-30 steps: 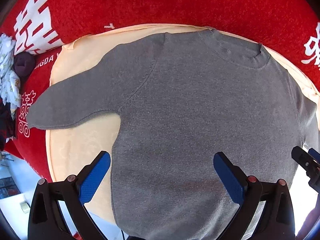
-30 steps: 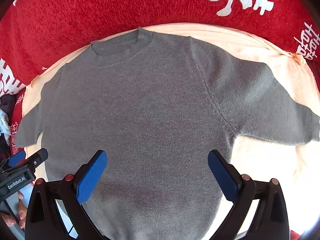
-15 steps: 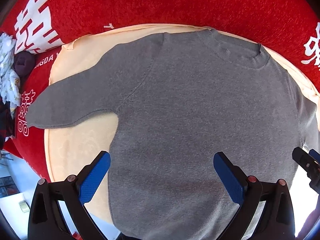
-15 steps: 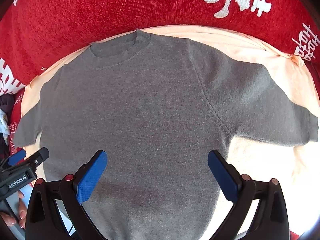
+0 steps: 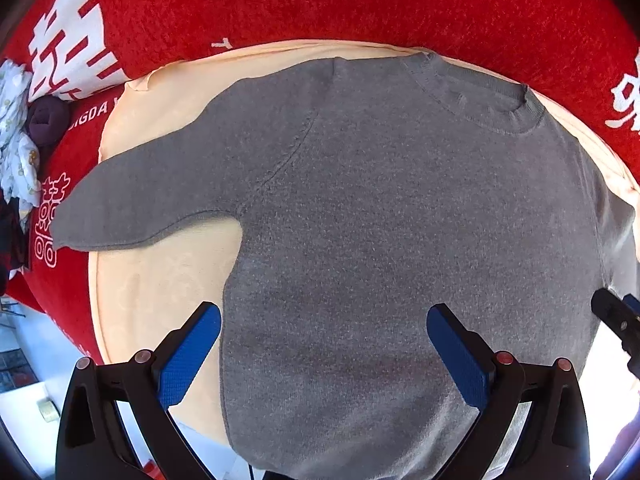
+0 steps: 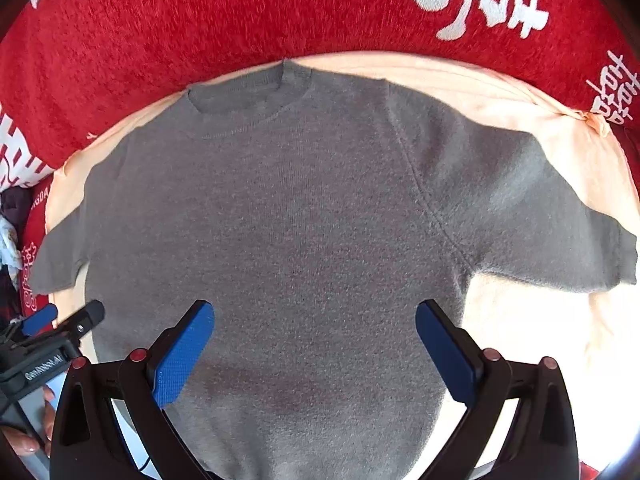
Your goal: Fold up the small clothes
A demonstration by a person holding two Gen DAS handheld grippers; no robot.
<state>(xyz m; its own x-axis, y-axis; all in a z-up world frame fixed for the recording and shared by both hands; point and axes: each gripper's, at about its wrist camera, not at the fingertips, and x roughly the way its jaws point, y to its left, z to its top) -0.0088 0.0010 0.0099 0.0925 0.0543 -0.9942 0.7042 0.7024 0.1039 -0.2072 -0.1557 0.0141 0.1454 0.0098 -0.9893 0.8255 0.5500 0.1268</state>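
While spread flat: grey knit sweater [image 5: 380, 240] | both tools gaping

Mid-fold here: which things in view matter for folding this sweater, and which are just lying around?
For the job:
- grey sweater, spread flat
- peach cloth under it
- left gripper, open
- right gripper, open

Lying about:
- red blanket with white characters
- dark purple bundle at far left
- white printed garment beside it
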